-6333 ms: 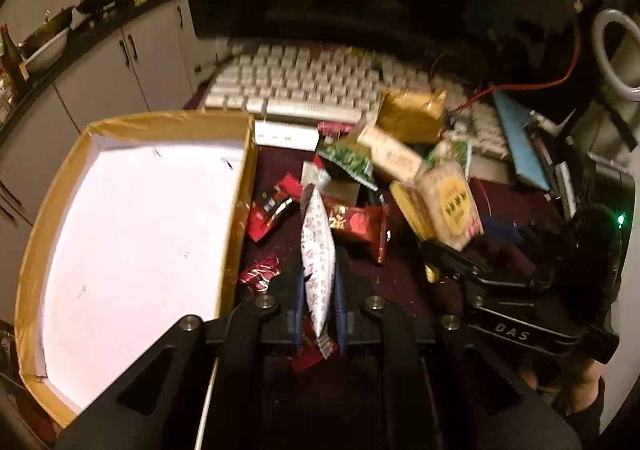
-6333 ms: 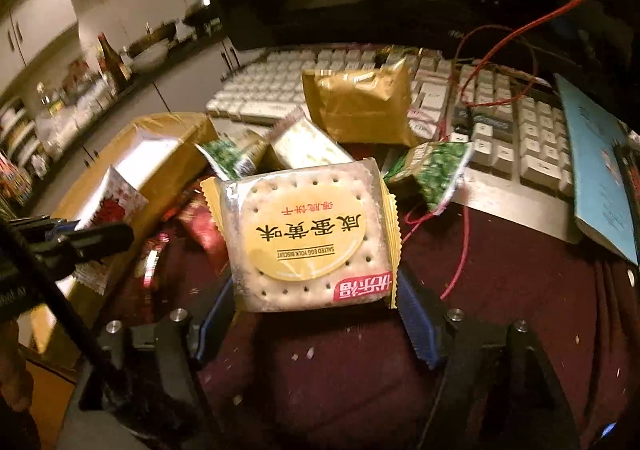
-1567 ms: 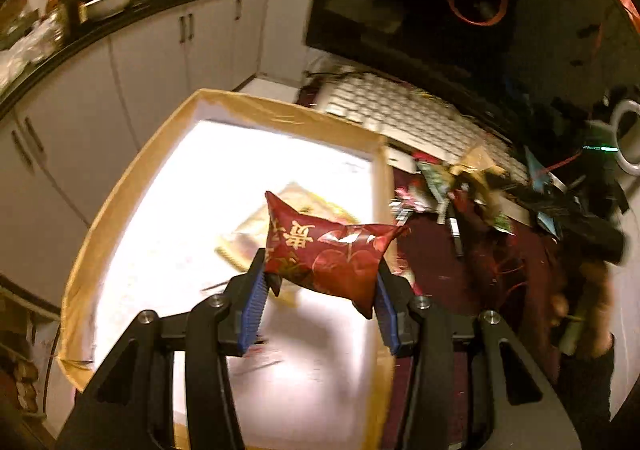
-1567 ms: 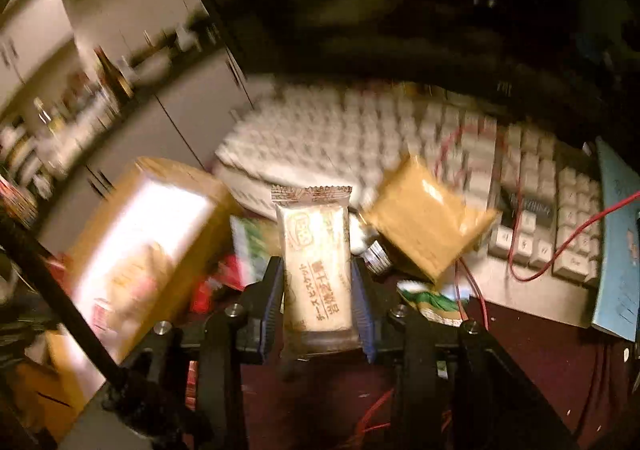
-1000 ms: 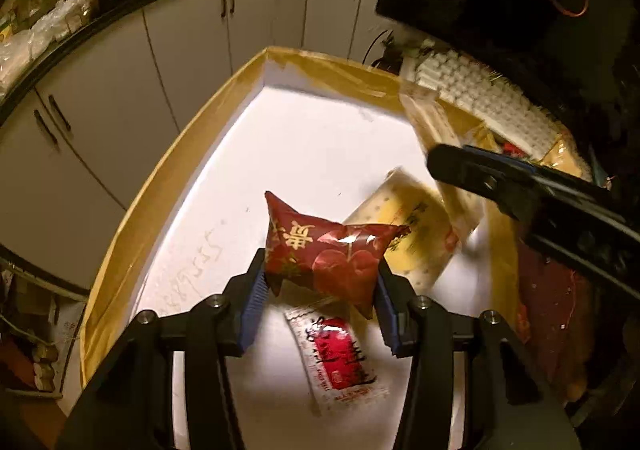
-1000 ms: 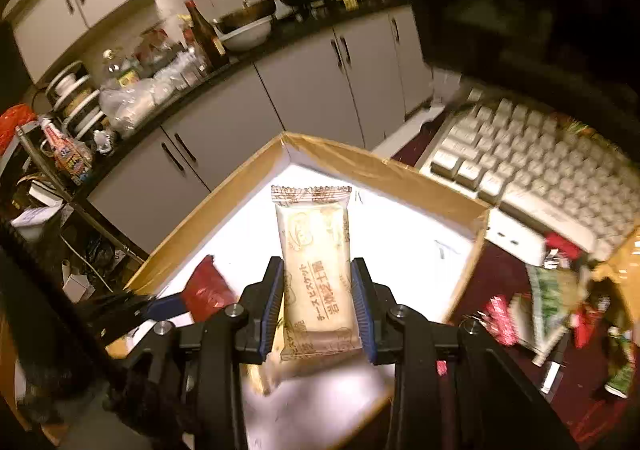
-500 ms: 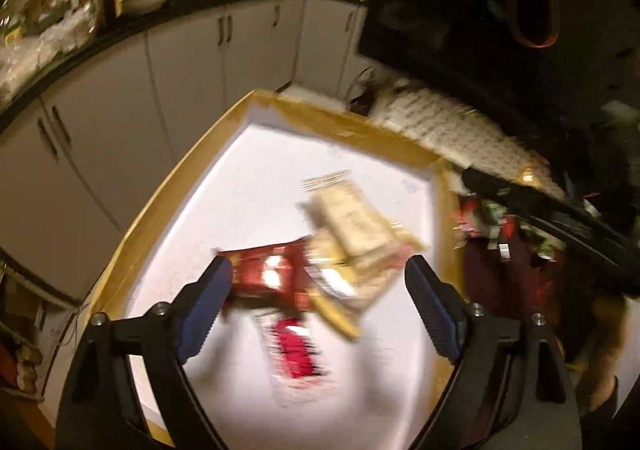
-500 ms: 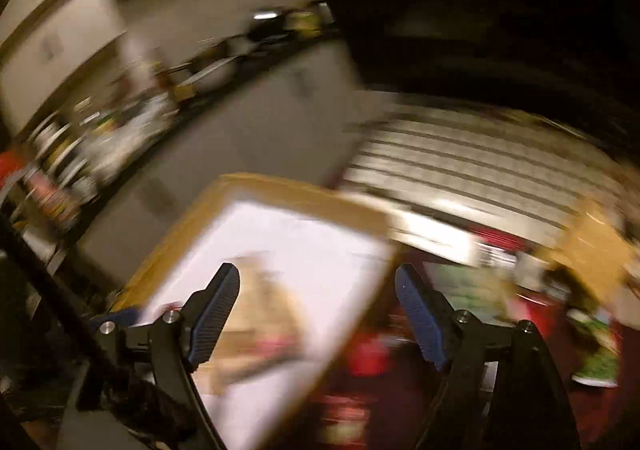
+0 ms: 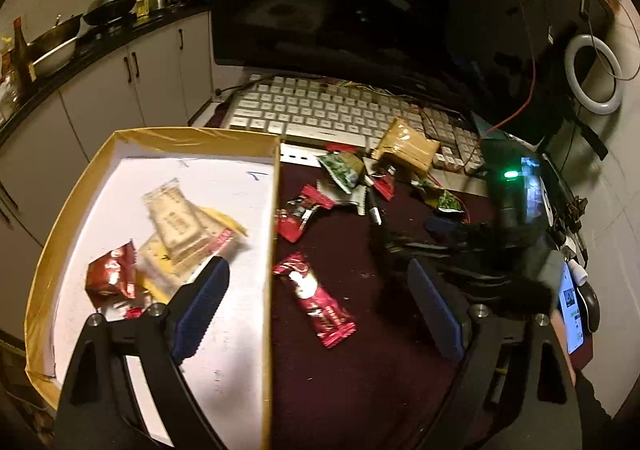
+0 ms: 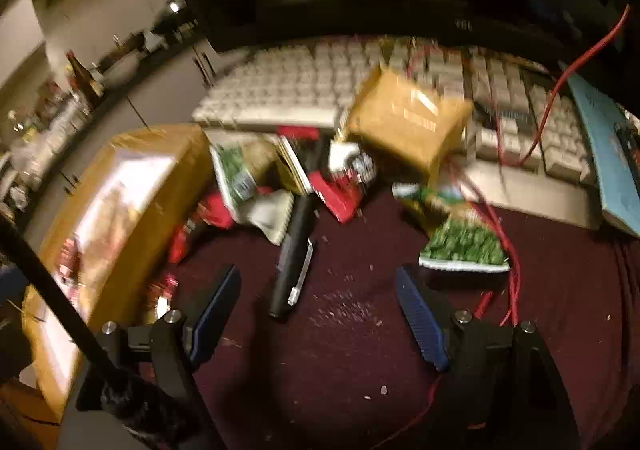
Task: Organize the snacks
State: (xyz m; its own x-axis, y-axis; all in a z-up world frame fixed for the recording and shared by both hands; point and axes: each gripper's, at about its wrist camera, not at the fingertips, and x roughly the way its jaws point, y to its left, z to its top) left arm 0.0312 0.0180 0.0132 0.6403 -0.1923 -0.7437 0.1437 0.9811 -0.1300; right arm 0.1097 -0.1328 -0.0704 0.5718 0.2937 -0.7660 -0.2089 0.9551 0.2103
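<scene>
Left wrist view: the left claw (image 9: 318,306) stands wide open with nothing between its 2 blue-padded fingers (image 9: 202,304), straddling the right wall of the cardboard box (image 9: 272,250). The box sits at the left edge of the table (image 9: 360,370), which is covered in dark maroon cloth. On the box's white floor lie a beige cracker packet (image 9: 176,220) resting over a yellow-labelled biscuit packet (image 9: 160,262), with a red foil snack (image 9: 110,276) just beside them toward the box's left wall. Outside the box, a long red wrapper (image 9: 316,300) lies on the cloth near the wall, and another red packet (image 9: 298,214) lies farther back. Toward the table's far edge sits a white keyboard (image 9: 320,110), with a gold pouch (image 9: 406,146) partly on it and green packets (image 9: 344,168) just in front. The right claw's dark body is blurred at the right side.

Right wrist view: the picture is blurred. The right claw (image 10: 318,316) is also spread open and empty above bare cloth. A black pen (image 10: 294,262) lies ahead between the fingers' lines. Beyond it is a heap of red and green wrappers (image 10: 280,186), the gold pouch (image 10: 408,122) leaning on the keyboard (image 10: 288,90), and a green-printed packet (image 10: 460,240) to the right, crossed by a red cable (image 10: 512,250). The box (image 10: 132,186) stands at the left.
</scene>
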